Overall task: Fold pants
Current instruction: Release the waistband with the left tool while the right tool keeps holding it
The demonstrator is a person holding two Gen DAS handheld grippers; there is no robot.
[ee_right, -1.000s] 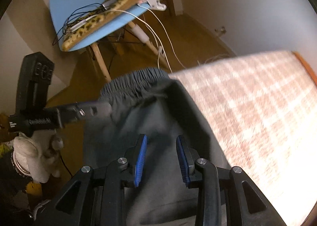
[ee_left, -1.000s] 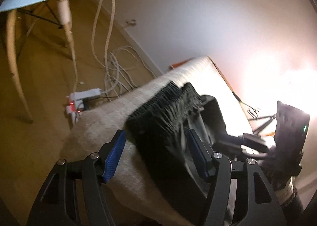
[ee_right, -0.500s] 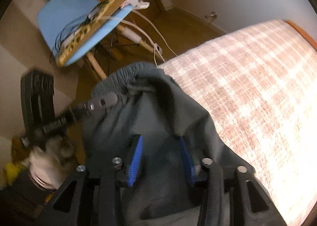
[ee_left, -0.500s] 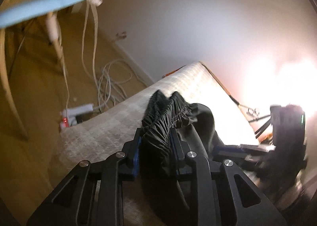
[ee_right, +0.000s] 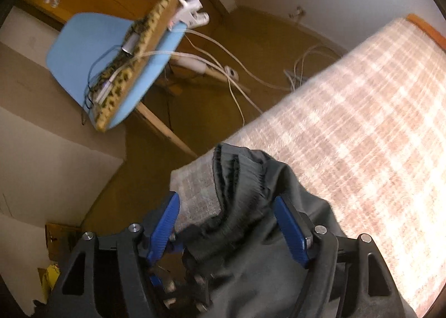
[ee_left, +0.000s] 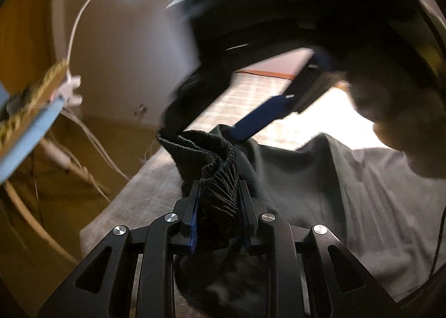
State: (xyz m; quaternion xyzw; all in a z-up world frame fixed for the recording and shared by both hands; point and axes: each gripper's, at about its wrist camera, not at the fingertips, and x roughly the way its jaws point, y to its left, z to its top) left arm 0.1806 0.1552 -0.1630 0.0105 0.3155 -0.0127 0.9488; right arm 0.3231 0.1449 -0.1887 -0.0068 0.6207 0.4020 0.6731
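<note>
Dark grey pants lie on a bed under a plaid blanket. My left gripper is shut on their gathered elastic waistband, which bulges up between the pads. My right gripper straddles the same bunched waistband; its jaws are opening and the blue pads stand clear of the cloth on both sides. In the left wrist view one blue-padded finger of the right gripper hangs just above the waistband, with a hand behind it. Parts of the left gripper show low in the right wrist view.
A blue chair with a patterned board and a white clip lamp stands on the wooden floor beside the bed. White cables trail across the floor to the bed's corner. A pale wall lies behind.
My left gripper has shut on the waistband, rolled and moved in under the right gripper. The right gripper's jaws have spread and let go of the cloth.
</note>
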